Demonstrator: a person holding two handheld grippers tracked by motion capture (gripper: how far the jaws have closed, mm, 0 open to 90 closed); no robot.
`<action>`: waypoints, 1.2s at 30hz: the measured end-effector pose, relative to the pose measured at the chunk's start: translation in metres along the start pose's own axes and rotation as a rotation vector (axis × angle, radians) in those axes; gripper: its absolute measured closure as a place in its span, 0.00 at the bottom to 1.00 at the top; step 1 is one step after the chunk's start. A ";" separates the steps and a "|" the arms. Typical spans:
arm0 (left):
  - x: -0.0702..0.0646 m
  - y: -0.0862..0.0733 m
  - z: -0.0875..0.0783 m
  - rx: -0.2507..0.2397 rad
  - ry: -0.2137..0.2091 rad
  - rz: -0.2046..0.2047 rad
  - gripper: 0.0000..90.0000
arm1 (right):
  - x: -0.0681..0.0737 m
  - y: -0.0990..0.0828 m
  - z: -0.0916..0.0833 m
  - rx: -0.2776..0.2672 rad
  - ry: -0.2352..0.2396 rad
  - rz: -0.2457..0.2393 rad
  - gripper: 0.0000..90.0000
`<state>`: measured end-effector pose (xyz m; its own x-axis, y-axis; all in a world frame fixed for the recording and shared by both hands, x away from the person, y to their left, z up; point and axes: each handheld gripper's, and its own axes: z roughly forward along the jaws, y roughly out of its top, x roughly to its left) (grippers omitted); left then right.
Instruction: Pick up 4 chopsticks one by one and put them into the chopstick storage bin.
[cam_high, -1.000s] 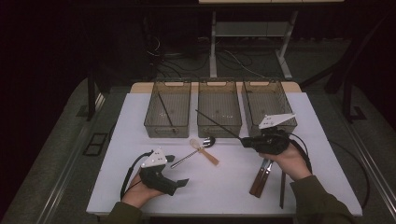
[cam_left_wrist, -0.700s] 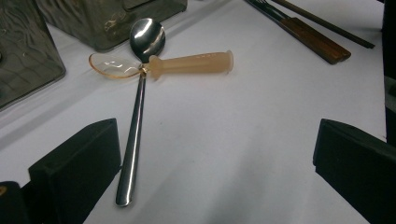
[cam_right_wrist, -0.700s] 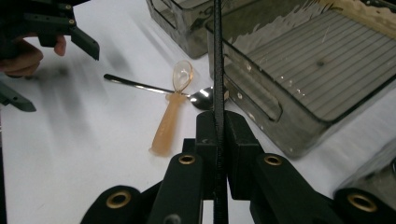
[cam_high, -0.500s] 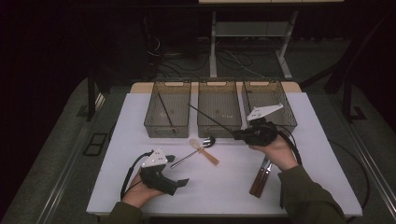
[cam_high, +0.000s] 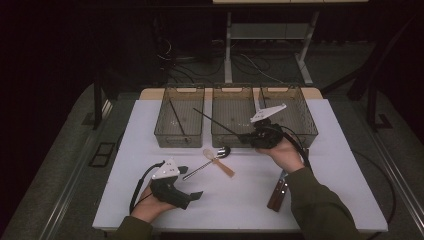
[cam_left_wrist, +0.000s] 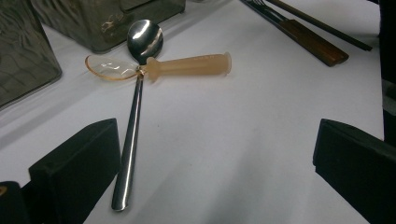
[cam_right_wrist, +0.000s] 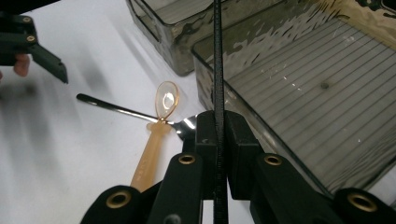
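Observation:
My right gripper (cam_high: 247, 138) is shut on a thin black chopstick (cam_high: 217, 123), which slants up and left over the middle bin (cam_high: 227, 140). In the right gripper view the chopstick (cam_right_wrist: 217, 56) runs straight up from between the pads of the gripper (cam_right_wrist: 218, 135), above the bin's near corner. My left gripper (cam_high: 196, 195) rests open on the table at front left, nothing between its jaws (cam_left_wrist: 210, 168). A metal spoon (cam_left_wrist: 133, 126) and an orange plastic spoon (cam_left_wrist: 187, 66) lie crossed just ahead of it.
Three smoky plastic bins stand in a row at the back; the left bin (cam_high: 159, 134) holds a black stick (cam_high: 176, 117). The right bin (cam_high: 306, 131) is behind my right hand. A wooden-handled utensil (cam_high: 277, 192) and a dark stick (cam_left_wrist: 322, 25) lie at front right.
My right gripper has carried the chopstick leftward, from in front of the right bin to the middle bin's front right corner. The left gripper has stayed put.

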<state>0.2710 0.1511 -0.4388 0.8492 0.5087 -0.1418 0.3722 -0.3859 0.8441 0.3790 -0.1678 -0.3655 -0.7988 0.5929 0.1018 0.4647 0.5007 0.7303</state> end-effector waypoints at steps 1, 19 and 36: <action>0.000 0.000 0.000 0.000 0.000 0.000 0.00 | -0.001 0.001 0.002 -0.001 0.001 -0.001 0.94; 0.001 0.001 -0.001 0.001 -0.004 0.003 0.00 | -0.004 0.038 0.025 0.020 -0.021 0.042 0.94; 0.001 0.001 -0.002 -0.009 -0.011 0.012 0.00 | -0.003 0.085 0.062 0.058 -0.074 0.065 0.94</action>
<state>0.2719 0.1531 -0.4370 0.8577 0.4954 -0.1373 0.3587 -0.3854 0.8502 0.4441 -0.0880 -0.3458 -0.7369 0.6692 0.0954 0.5372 0.4941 0.6836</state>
